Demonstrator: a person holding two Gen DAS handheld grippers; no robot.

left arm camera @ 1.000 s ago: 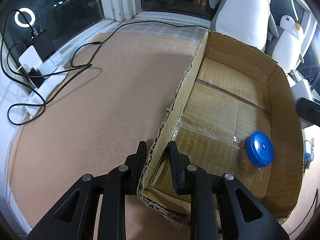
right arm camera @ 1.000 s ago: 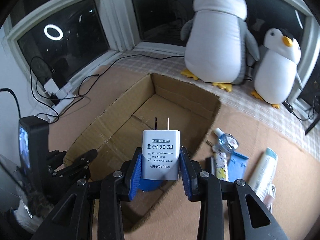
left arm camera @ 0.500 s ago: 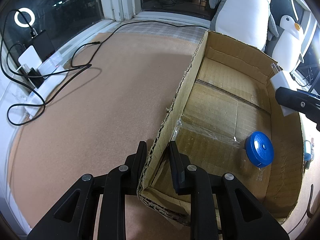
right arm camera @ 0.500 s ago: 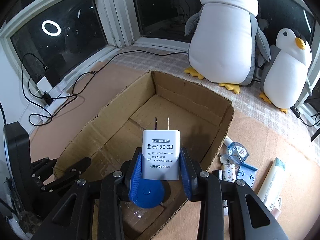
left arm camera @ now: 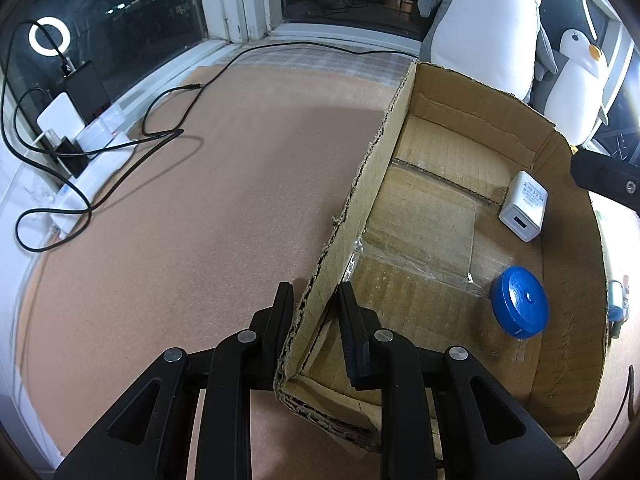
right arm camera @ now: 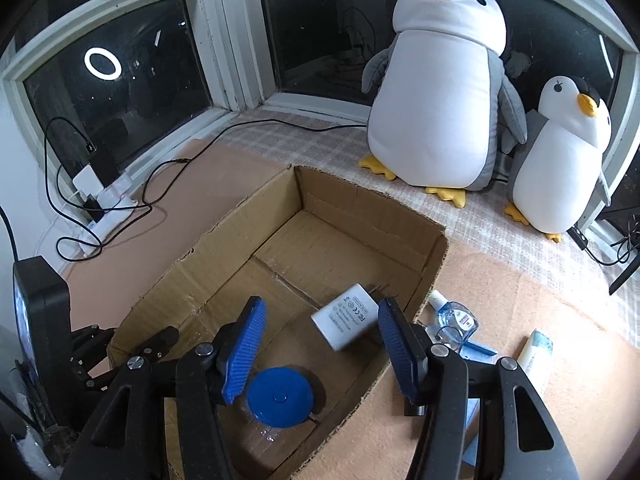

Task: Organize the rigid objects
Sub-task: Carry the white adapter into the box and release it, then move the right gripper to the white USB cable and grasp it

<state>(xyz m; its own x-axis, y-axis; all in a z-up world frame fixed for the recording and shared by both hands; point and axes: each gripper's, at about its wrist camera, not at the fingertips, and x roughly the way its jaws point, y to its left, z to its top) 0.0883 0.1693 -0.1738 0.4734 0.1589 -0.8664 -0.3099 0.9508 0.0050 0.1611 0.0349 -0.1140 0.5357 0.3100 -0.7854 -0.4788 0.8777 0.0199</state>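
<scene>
Now your right gripper (right arm camera: 320, 344) gapes empty; the white plastic wall charger (right arm camera: 346, 316) it held has dropped into the open cardboard box (left arm camera: 360, 184), whose wall your left gripper (left arm camera: 314, 312) still pinches

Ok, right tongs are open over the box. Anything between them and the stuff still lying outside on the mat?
Only the cardboard box wall: the right tongs hang over it, and the small bottle and white tube lie just beyond, nothing covering them.
</scene>
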